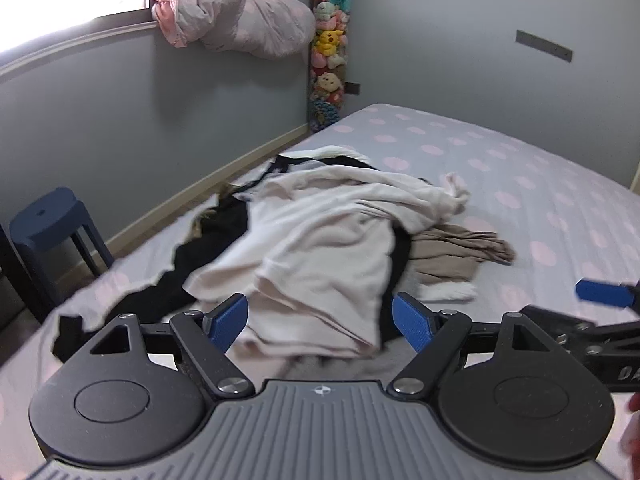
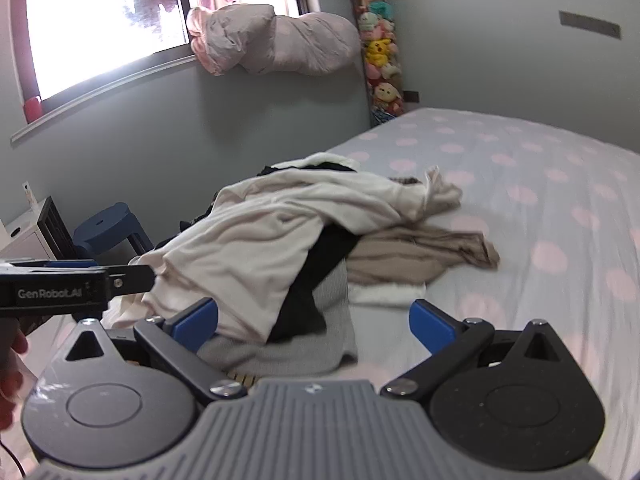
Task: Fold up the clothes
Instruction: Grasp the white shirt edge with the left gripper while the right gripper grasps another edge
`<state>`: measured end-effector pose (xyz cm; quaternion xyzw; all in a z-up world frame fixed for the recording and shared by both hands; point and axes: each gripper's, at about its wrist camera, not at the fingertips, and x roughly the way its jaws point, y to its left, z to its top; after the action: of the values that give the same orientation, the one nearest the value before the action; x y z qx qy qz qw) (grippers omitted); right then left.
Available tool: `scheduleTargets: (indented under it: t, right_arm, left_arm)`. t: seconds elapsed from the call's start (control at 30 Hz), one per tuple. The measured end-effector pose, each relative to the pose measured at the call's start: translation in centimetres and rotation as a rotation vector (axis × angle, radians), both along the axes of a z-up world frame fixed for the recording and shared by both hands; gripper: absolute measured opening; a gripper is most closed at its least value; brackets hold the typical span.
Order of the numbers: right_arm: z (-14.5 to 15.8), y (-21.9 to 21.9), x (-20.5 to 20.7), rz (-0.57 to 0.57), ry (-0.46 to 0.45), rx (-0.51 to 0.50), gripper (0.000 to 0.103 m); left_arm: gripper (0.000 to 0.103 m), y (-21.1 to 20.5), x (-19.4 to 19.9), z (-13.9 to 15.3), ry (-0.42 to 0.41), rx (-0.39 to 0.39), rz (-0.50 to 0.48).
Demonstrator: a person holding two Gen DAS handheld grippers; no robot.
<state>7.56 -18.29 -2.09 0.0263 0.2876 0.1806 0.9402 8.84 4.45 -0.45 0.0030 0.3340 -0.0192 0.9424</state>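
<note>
At the bottom of each wrist view the jaws stand wide apart, with nothing between the blue pads. The left gripper (image 1: 320, 320) hangs low over the near edge of the clothes, aimed along the bed. The right gripper (image 2: 314, 326) is held level with it, just beside it. Each shows at the edge of the other's view, the right one at the right edge of the left view and the left one at the left edge of the right view. Part of a hand (image 2: 12, 364) shows at the lower left of the right view.

Centre frame, the pile of clothes (image 1: 320, 236) lies in a loose heap on the bed (image 1: 520, 184), none of it folded as far as I can see. A cream top (image 2: 248, 236) is draped over most of it, crumpled and thin. I judge it light, limp and easy to drag, so it will likely sag and bunch unless held at two well-separated points, best along a hem or at the shoulders. Under it lie a black garment (image 2: 316, 276), which could snag and come up with it, and a grey knit piece (image 2: 304, 348) nearest the right gripper. A tan garment (image 2: 420, 256) spreads to the right of the heap over something white.

Further off, the dotted sheet is bare. A blue stool (image 1: 48, 220) stands at the left, and a column of soft toys (image 1: 330, 48) rises in the corner.
</note>
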Motion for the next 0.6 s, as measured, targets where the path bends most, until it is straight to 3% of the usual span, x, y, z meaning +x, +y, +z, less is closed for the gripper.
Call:
scheduleTargets:
  t: [0.23,0.4,0.6]
  right_arm:
    - [-0.6,2.4,6.2,0.078,-0.071,-0.099,0.102]
    - [-1.6,4.0,11.6,0.115,-0.066,-0.162,0.079]
    - [-3.9,5.8,17.9,0.154,-0.024,-0.208,0.066]
  left_arm:
    - [0.073,2.8,5.8,-0.5,0.038,0.057,-0.02]
    - [0.07,3.5,10.7,-1.2,0.047,0.075,-0.069]
    - [0.063,4.4,18.2,-2.1,0.096,0.084,-0.136]
